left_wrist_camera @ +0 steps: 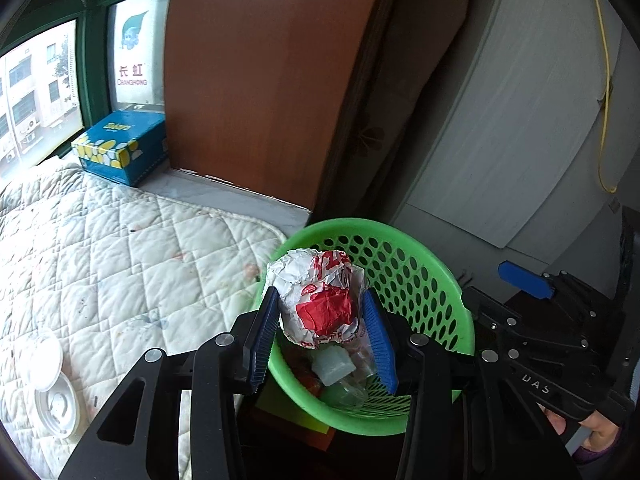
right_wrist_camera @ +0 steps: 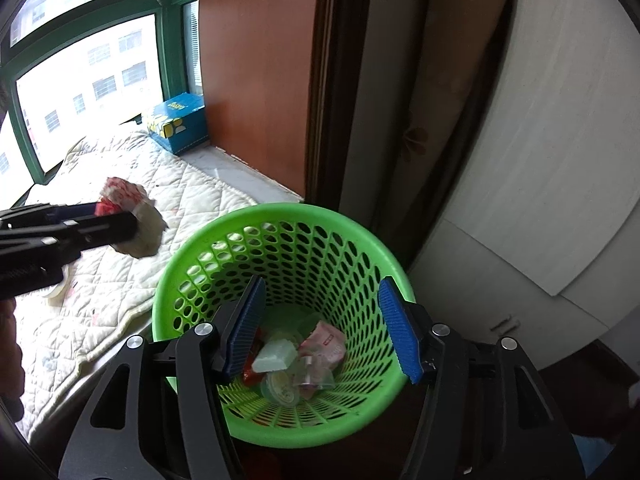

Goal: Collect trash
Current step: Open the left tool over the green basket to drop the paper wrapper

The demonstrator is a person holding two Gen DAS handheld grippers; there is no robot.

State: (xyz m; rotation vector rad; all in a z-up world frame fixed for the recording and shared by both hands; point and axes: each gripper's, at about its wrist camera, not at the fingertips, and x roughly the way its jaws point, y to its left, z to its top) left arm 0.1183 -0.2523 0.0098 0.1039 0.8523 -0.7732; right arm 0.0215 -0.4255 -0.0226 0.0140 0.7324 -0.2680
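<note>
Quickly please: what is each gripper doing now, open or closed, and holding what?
Left gripper: closed on the crumpled red-and-white wrapper.
Right gripper: open, empty, above the green basket.

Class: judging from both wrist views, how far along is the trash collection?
Done: several scraps already lie in the green bin. In hand: the left claw grips a crumpled wrapper; the right claw hangs open and empty above the bin. Left: dropping the wrapper, then the lids on the quilt.
</note>
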